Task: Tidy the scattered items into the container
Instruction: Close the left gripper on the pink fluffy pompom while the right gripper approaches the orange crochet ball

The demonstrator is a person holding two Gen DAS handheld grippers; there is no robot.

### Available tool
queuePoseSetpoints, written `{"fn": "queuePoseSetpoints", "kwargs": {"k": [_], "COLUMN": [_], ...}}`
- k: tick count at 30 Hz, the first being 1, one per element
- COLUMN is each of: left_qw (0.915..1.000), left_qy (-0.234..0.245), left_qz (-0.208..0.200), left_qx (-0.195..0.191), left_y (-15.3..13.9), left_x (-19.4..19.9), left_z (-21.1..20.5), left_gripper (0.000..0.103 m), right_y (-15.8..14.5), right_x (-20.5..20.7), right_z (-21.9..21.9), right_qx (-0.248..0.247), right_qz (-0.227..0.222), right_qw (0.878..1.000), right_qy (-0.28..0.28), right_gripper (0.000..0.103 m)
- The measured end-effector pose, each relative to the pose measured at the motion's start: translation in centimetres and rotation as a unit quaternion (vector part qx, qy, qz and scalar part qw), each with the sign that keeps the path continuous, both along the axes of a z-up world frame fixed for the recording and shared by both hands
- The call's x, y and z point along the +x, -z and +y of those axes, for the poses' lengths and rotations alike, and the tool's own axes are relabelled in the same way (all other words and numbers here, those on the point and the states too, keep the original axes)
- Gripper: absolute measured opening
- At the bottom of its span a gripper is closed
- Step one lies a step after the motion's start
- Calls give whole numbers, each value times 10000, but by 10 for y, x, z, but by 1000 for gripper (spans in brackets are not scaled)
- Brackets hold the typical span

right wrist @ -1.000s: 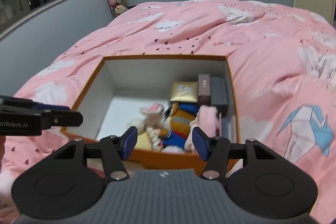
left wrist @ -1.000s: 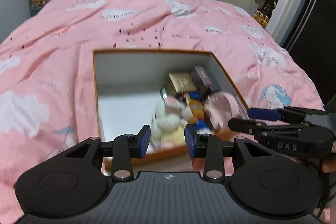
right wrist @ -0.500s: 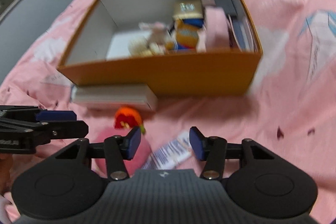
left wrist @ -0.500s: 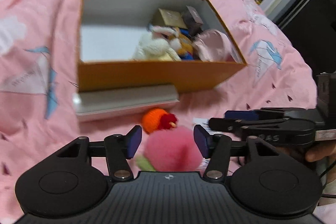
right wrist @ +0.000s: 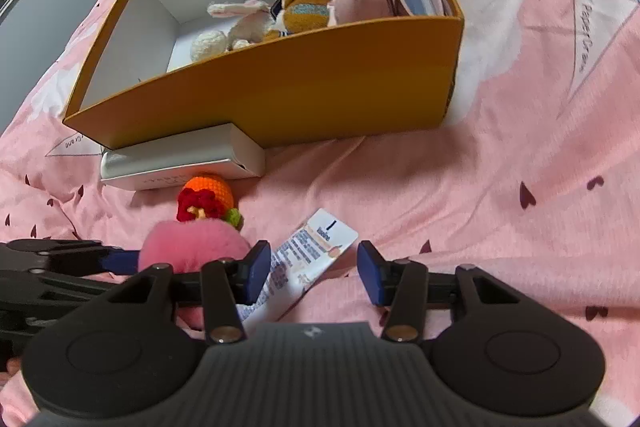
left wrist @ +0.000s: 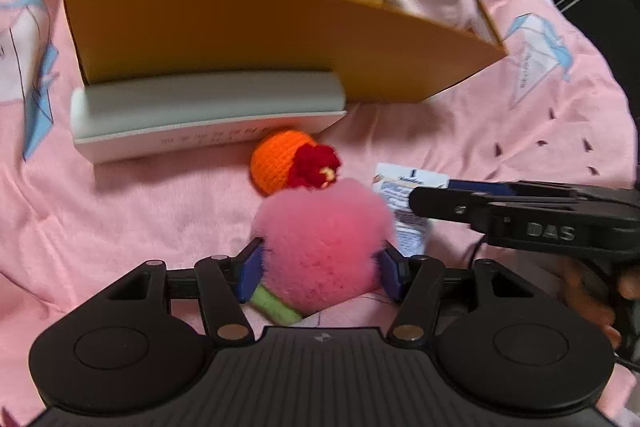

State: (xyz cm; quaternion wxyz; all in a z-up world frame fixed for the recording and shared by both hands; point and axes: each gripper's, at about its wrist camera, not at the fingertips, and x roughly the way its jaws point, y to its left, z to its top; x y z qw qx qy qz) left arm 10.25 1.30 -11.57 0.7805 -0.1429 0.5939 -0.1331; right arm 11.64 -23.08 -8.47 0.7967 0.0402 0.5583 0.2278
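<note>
Left claw [left wrist: 320, 267] straddles pink pompom [left wrist: 324, 247], contact unclear; right claw [right wrist: 308, 273] spread over packet [right wrist: 308, 259], lower centre.

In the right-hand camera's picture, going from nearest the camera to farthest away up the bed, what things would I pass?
White printed packet → orange crocheted toy → flat white box → orange cardboard box with soft toys and small boxes inside.
</note>
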Motion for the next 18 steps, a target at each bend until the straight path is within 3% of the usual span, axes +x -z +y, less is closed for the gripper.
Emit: {"fn": "queuePoseSetpoints", "kwargs": {"k": [2, 4, 7, 13, 16, 18], "left_qw": [10000, 10000, 10000, 9991, 9975, 9960], "left_qy": [-25, -45, -48, -194, -380, -532], "left_qz": [51, 66, 68, -52, -180, -285], "left_qx": [-17, -27, 13, 382, 566, 664], "left_y": [2, 3, 3, -11, -24, -31], "left_x": [2, 2, 1, -9, -17, -22], "left_z": [0, 0, -1, 3, 13, 21], "left_gripper": [67, 58, 52, 49, 49, 49], "right_y": [0, -2, -11, -23, -26, -28], "right_x": [0, 0, -1, 1, 5, 7], "right_z": [1, 1, 3, 25, 38, 46], "right_qx": [-28, -43, -13, 84, 149, 273], "right_qz": [-37, -90, -343, -730, -764, -770], "right_qw": [10000, 9999, 9993, 9950, 9928, 9912], "right_qy": [-24, -30, -132, -683, -912, -1045], "right_gripper": [51, 50, 51, 50, 41, 41]}}
